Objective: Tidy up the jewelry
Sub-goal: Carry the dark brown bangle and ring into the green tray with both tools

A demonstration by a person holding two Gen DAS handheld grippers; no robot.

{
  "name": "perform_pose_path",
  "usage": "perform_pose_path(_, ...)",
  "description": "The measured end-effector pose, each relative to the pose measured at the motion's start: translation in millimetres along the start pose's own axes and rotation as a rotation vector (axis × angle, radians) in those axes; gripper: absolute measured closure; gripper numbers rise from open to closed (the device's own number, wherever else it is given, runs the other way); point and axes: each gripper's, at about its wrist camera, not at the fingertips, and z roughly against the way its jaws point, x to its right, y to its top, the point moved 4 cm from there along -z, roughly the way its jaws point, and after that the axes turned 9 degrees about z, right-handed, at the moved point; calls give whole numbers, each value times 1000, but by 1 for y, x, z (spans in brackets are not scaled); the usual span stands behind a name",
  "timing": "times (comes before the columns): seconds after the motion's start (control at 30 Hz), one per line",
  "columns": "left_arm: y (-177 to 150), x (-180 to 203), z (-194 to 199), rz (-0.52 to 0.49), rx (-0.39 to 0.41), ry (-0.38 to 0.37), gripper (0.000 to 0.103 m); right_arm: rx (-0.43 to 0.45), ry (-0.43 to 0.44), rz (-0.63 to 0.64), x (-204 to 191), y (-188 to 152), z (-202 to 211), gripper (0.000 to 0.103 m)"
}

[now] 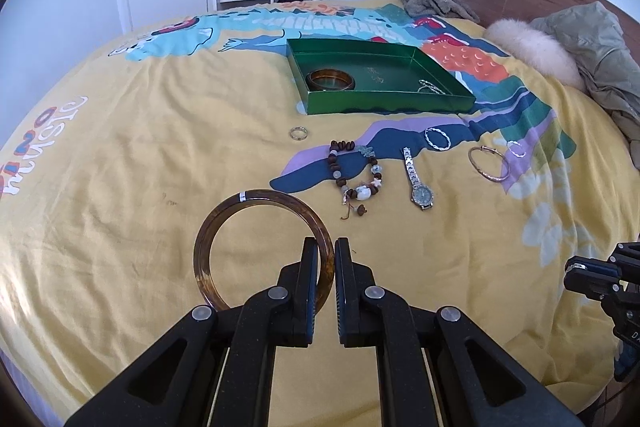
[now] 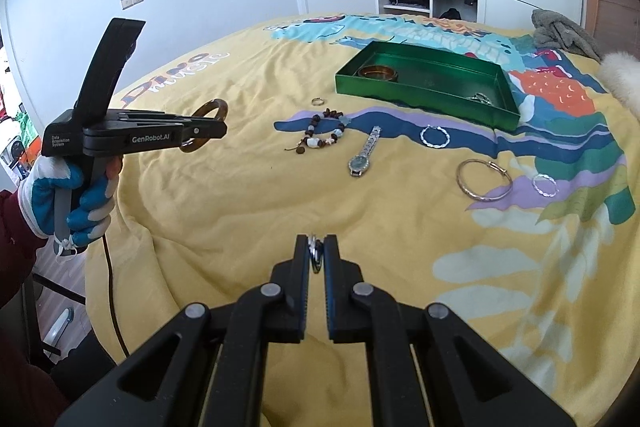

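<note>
Above the yellow bedspread [image 1: 120, 167] | left gripper [image 1: 326, 251] clamps a tortoiseshell bangle [image 1: 240, 203], right gripper [image 2: 316, 247] pinches a small silver ring [image 2: 315, 251] | carry step; next likely: release both in far green tray [image 1: 384, 105].

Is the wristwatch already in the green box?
No, the wristwatch lies on the yellow bedspread, in front of the green box and apart from it.

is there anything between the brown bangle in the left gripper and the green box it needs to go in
Nothing visible blocks it. The left gripper holds the amber bangle above the bedspread; the small ring and beaded bracelet lie flat below the path. The green box is open-topped, with another bangle in its near-left corner.
</note>
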Motion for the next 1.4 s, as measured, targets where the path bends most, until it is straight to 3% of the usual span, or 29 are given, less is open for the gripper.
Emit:
perform_pose_path(0.27,29,25,40,-54,81,-20,95,62,-88,-27,25,22,41,97)
perform_pose_path(0.53,76,62,63,-117,150,-49,95,124,-200,-25,66,79,77,97)
perform_pose_path(0.77,123,80,52,-130,168,-52,95,189,-255,-17,99,138,91,97)
perform_pose_path(0.93,169,82,22,-108,155,-36,95,206,-281,-15,128,178,78,97)
perform_pose_path(1.13,228,78,-42,-64,121,20,95,214,-303,-45,176,222,36,97)
perform_pose_path(1.27,257,74,-98,-39,83,53,95,195,-313,-68,212,242,-11,97)
perform_pose_path(1.4,262,69,-161,-20,12,76,95,124,-279,-113,244,236,-80,97)
